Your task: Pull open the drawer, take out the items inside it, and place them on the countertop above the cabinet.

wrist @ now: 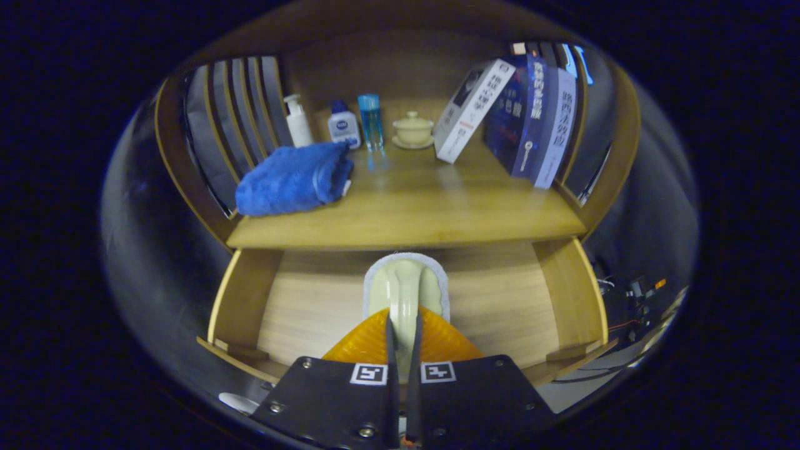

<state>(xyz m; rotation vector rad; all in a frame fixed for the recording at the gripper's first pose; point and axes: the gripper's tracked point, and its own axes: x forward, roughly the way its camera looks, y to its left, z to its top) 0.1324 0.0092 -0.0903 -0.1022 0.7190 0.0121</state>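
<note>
The wooden drawer (500,306) stands pulled open below the countertop (431,209). My gripper (403,322) is shut on the raised middle ridge of a pale green brush-like item with a white fuzzy rim (406,281). The item sits over the middle of the drawer's bare floor, its far end close under the countertop's front edge. I cannot tell whether it rests on the floor or hangs just above it. The rest of the drawer floor that shows holds nothing else.
On the countertop, a folded blue towel (290,178) lies at the left. Behind it stand a white pump bottle (297,122), a small blue-capped bottle (343,125), a clear blue bottle (370,120) and a lidded cup on a saucer (412,130). Books (531,112) lean at the right. Slatted sides enclose the counter.
</note>
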